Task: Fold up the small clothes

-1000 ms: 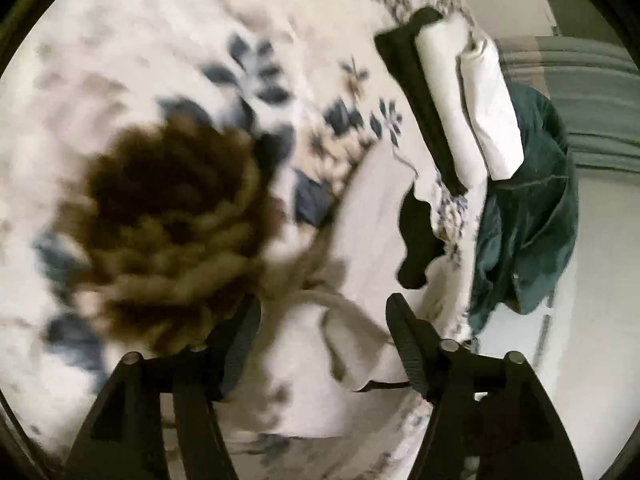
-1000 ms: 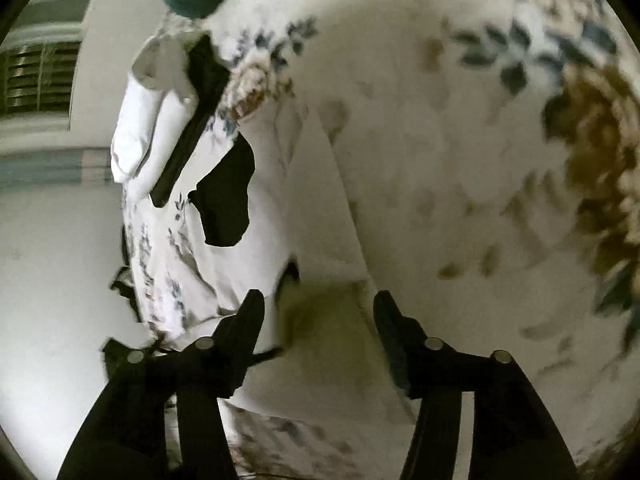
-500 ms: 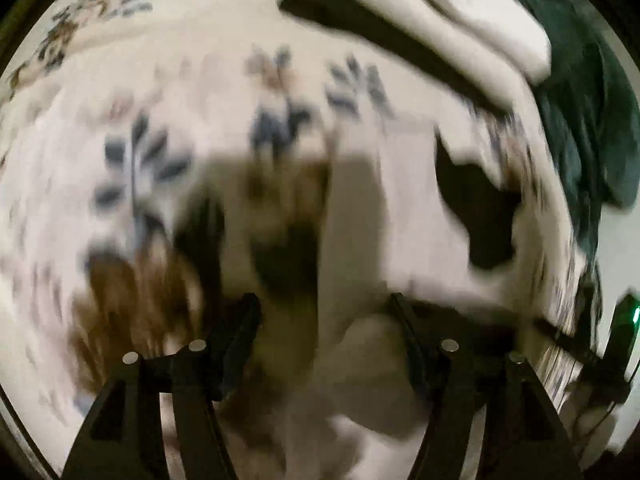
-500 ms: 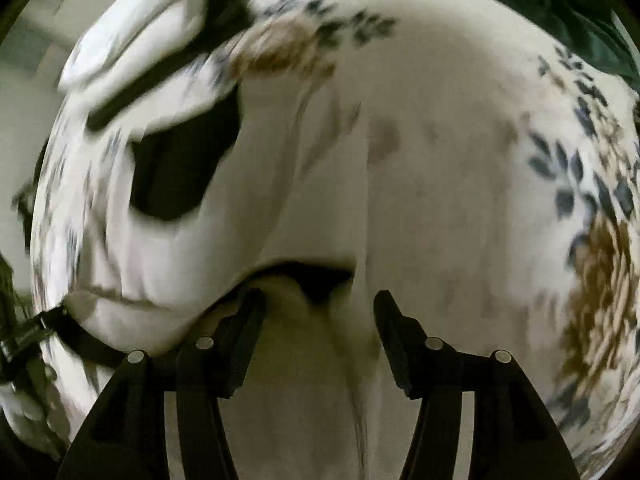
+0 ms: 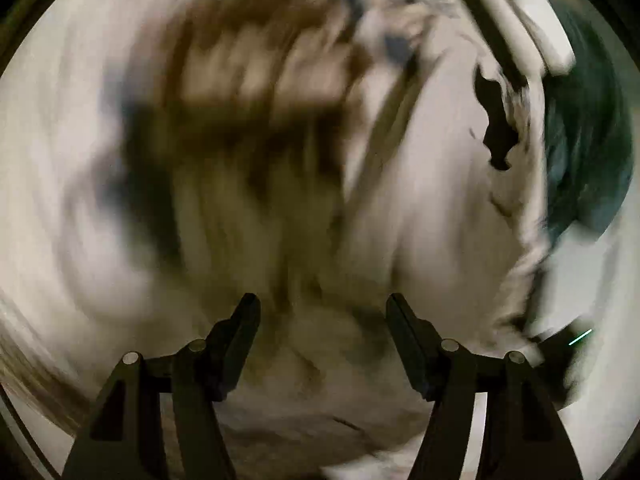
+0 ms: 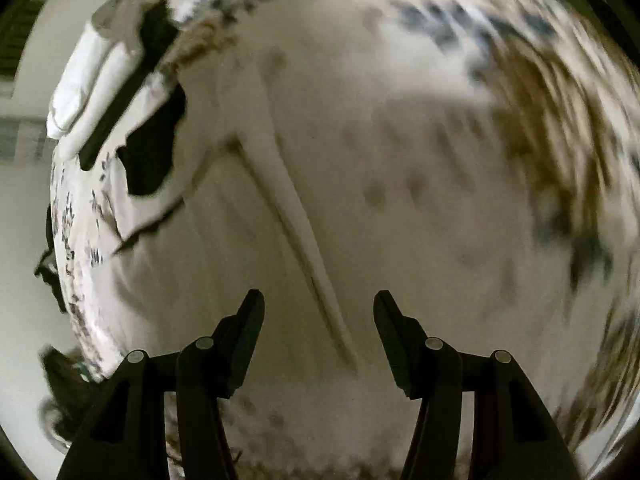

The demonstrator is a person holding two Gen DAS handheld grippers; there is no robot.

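A small white garment (image 5: 440,184) with a black patch (image 5: 498,128) lies on a floral bedspread (image 5: 256,80); both views are motion-blurred. In the right wrist view the garment (image 6: 240,240) shows a raised fold ridge (image 6: 296,216) and the black patch (image 6: 154,152). My left gripper (image 5: 322,312) is open with white cloth below and between its fingers. My right gripper (image 6: 318,306) is open just over the garment, beside the ridge. Neither holds anything that I can see.
Folded white and black clothes (image 6: 100,84) are stacked at the bed's edge, also in the left wrist view (image 5: 532,20). A dark green garment (image 5: 584,160) hangs beside them. Floor lies beyond the bed's edge (image 6: 24,240).
Both grippers have swung fast over the garment and dropped closer to it. The white cloth has shifted and now shows a long fold ridge. Both stay open.
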